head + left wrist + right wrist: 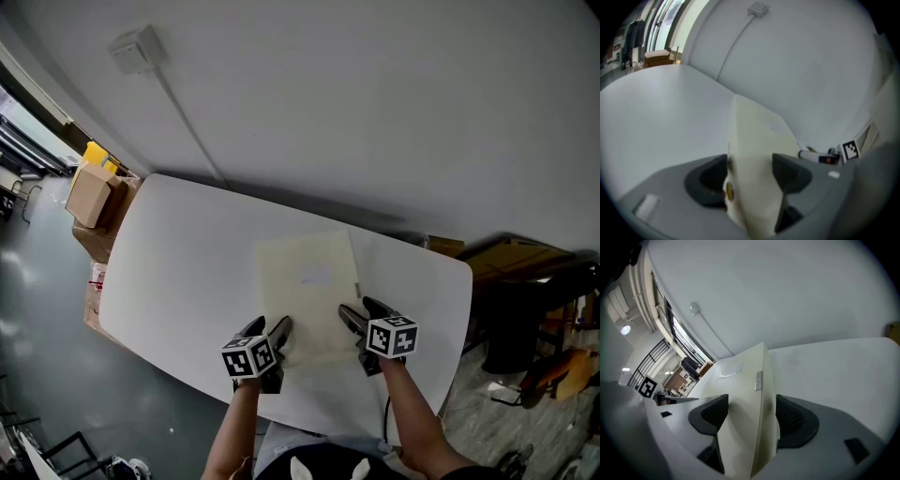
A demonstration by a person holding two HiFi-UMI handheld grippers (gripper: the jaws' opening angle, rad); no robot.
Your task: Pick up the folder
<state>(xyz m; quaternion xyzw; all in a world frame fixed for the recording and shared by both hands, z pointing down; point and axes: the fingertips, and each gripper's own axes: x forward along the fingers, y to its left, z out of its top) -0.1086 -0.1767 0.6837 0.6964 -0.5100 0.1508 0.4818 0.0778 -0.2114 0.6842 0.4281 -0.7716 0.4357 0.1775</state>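
A pale cream folder (314,281) lies on the white table (178,253), its near edge toward me. My left gripper (269,328) is at the folder's near left corner and my right gripper (361,309) at its near right corner. In the left gripper view the folder (754,140) runs slantwise through the wide gap of the left gripper (750,171), a yellow stud on its edge. In the right gripper view the folder (740,394), with a label pocket and a small clip, crosses the right gripper (750,411) the same way. Both sets of jaws stand wide, without a firm press.
A grey wall runs close behind the table, with a socket box (136,47) and its cable. Cardboard boxes (91,195) stand on the floor off the table's left end. Dark furniture (534,309) crowds the right end. The table's near edge is just below my grippers.
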